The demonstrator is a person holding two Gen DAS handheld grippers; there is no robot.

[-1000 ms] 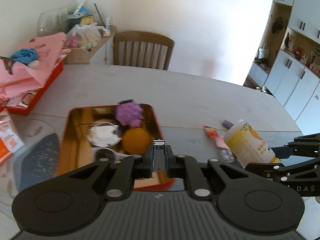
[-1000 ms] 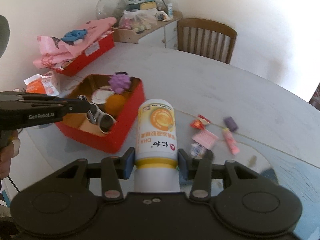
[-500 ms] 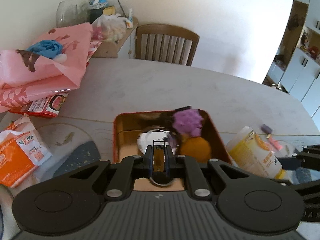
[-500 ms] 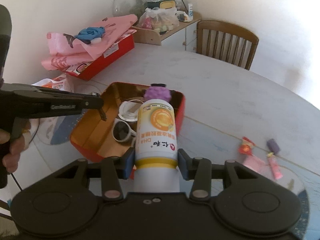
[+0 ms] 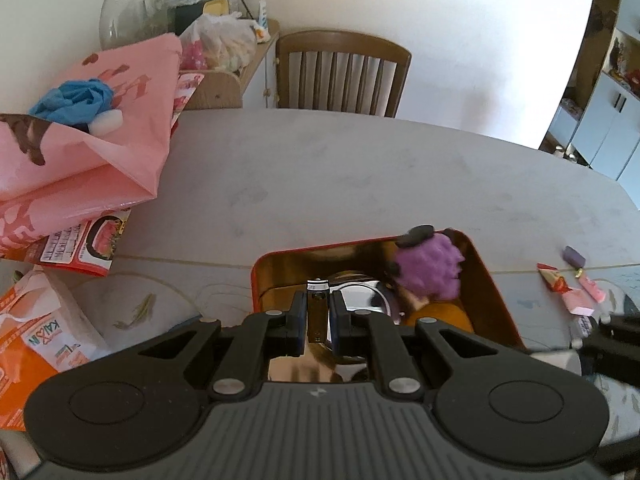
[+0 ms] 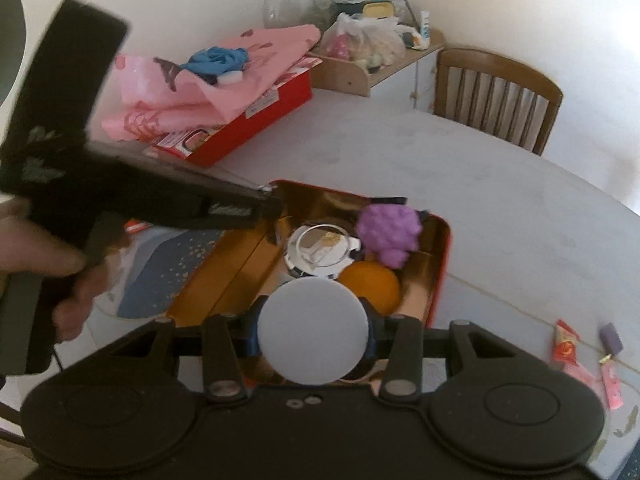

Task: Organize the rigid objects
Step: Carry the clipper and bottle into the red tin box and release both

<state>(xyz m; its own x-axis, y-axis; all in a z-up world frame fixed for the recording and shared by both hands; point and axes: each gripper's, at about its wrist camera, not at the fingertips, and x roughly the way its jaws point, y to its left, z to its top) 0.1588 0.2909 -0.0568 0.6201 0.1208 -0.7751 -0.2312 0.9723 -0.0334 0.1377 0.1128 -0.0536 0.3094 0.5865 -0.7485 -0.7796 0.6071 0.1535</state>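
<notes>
Both claws are clamped on something: the right gripper (image 6: pixel 313 334) pinches a bottle (image 6: pixel 313 332) seen end-on, only its round white base facing the camera, held above the near end of the red tin; the left gripper (image 5: pixel 318 316) is closed on a small flat metal piece (image 5: pixel 317 312) with a dark band at its tip, poised over the tin's near-left corner.

Underneath lies the pale oval table (image 5: pixel 320 176), with a wooden chair (image 5: pixel 344 72) at its far edge. On the table's left sits a pink bag (image 5: pixel 92 136) with a blue cloth (image 5: pixel 76 98) on top, resting on a red carton (image 6: pixel 256 120).

The red tin (image 6: pixel 440 264) — gold inside — holds a round silver lid (image 6: pixel 322 250), a purple knobbly ball (image 6: pixel 390 230) at the far right corner and an orange ball (image 6: pixel 370 286) just beside it, nearer the camera.

From the right wrist view the left gripper's tip (image 6: pixel 270 204) hangs over the tin's far-left rim, a hand (image 6: pixel 48 256) on its handle.

Small wrapped sweets (image 6: pixel 566 346) lie to the tin's right — red, pink, purple.
</notes>
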